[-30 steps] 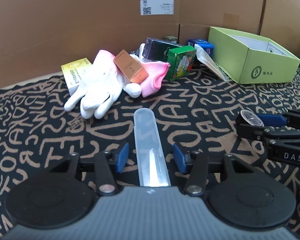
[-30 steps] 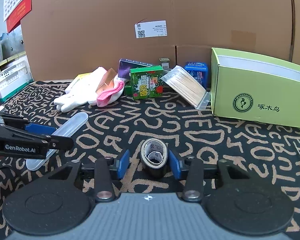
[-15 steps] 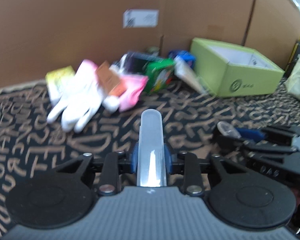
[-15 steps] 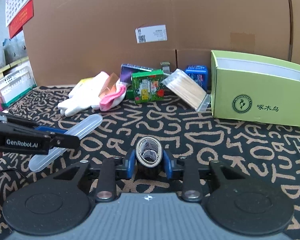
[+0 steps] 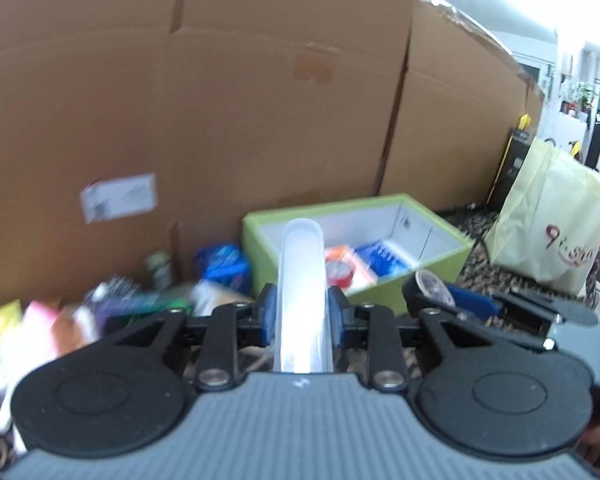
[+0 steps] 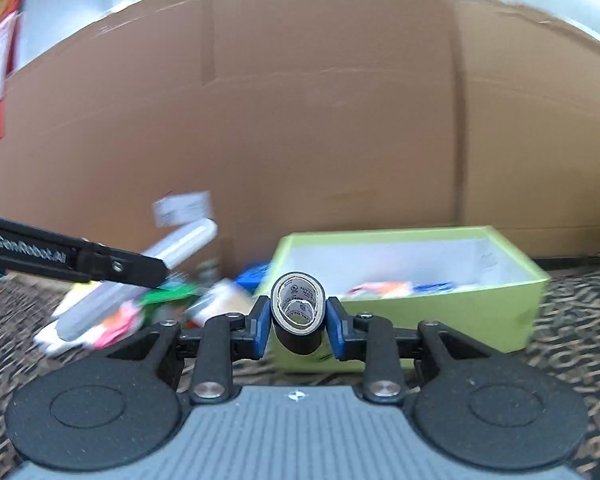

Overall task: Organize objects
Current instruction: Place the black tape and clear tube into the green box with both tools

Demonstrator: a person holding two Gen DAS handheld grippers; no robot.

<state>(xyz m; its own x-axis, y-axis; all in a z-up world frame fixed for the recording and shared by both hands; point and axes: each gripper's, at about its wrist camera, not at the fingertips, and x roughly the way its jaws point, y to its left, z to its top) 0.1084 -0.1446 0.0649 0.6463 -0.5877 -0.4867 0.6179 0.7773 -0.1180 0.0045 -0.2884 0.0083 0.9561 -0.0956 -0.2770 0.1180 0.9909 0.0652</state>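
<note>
Gripping a clear tube [image 5: 303, 292], the left gripper [image 5: 303, 312] has its blue pads [image 5: 269, 314] pressed on both sides of it at lower centre of the left wrist view; its jaws have just been closing, with the tube between them. The tube runs up the frame, its rounded tip overlapping the green box [image 5: 436, 270] at centre right. Inside the box lie a red-and-white roll and a blue packet (both blurred). At right of the same view the right gripper [image 5: 448, 300] carries a tape roll [image 5: 428, 286], with a cream bag [image 5: 552, 232] beyond it at the right edge.

In the right wrist view the right gripper [image 6: 298, 322] is clenched on the black tape roll [image 6: 298, 312] at lower centre, its blue pads [image 6: 260, 326] touching both flanks, the core facing the camera; these jaws too have just been closing on it. The green box [image 6: 440, 314] stands just behind, open side up. The left gripper [image 6: 112, 266] enters from the left edge, the tube [image 6: 180, 244] slanting up to the right. Loose items [image 6: 116, 316] lie blurred at lower left on the patterned cloth [image 6: 560, 344], before a cardboard wall [image 6: 300, 120]
</note>
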